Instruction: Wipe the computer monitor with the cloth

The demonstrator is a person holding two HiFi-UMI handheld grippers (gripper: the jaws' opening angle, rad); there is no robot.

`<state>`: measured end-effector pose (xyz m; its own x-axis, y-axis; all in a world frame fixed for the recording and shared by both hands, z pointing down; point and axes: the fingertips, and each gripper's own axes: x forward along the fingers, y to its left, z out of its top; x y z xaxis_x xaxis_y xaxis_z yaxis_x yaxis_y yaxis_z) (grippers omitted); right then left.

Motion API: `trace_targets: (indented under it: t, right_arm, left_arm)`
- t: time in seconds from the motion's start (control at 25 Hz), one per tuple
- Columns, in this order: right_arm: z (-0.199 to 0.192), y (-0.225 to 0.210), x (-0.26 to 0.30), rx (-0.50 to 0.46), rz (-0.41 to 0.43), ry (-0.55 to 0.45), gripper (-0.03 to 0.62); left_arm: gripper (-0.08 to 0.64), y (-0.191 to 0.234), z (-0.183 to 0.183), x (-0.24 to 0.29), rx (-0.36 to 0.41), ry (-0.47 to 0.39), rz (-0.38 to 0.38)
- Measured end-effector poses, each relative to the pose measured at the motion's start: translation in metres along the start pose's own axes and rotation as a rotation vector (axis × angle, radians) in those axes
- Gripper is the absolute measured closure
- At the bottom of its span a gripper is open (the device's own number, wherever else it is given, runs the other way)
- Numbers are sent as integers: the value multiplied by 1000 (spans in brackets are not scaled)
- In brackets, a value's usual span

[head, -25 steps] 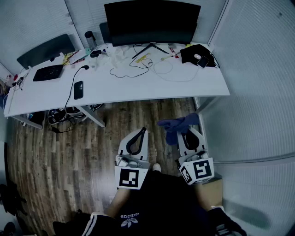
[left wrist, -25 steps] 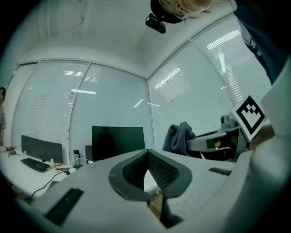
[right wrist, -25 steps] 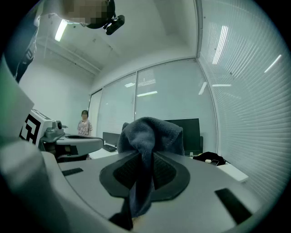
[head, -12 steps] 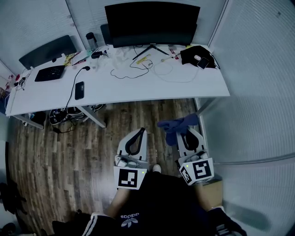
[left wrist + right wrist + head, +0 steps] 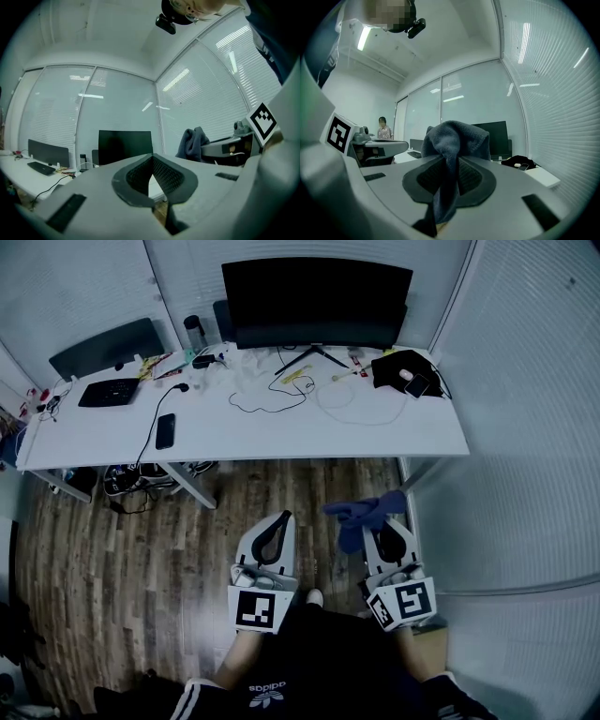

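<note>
Glass-walled office, wood floor; white desk [image 5: 281,432] sits well ahead of both claws. Monitor [image 5: 314,301] stands at the desk's back edge, centre; not reached yet. Right claw [image 5: 382,529] is clenched on the blue cloth [image 5: 361,514], with the bunch flopped over its tips. Left claw [image 5: 280,521] is closed on nothing.

Risks:
- Cloth looks pinched by one fold, so wiping drag could pull it out.
- If the bunch shifts, a bare claw tip could hit the screen.
- A hard push could rock the monitor on its thin stand.
- Cables [image 5: 281,395] by the stand could snag.

Count: 1 target monitor, 1 second screen [image 5: 103,345] at the back-left corner, 1 cloth, 2 claws, 1 bottle [image 5: 194,331].
</note>
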<state>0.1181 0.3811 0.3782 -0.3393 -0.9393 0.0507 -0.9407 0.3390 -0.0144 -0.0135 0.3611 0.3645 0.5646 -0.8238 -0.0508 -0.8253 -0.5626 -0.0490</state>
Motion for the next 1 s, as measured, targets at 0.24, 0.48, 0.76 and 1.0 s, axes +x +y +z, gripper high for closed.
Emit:
trace_targets:
  t: [0.24, 0.48, 0.76, 1.0]
  right_arm:
    - [-11, -13, 13, 17, 14, 28, 543]
    - [-12, -29, 61, 35, -2, 35, 543]
    - [8, -48, 150, 25, -39, -4, 543]
    - [15, -45, 215, 31, -60, -16, 543]
  left_arm:
    - [555, 5, -7, 17, -4, 15, 16]
    - [555, 36, -13, 60, -7, 21, 9]
    - [555, 102, -3, 130, 14, -8, -18]
    - [555, 159, -2, 168, 12, -21, -33]
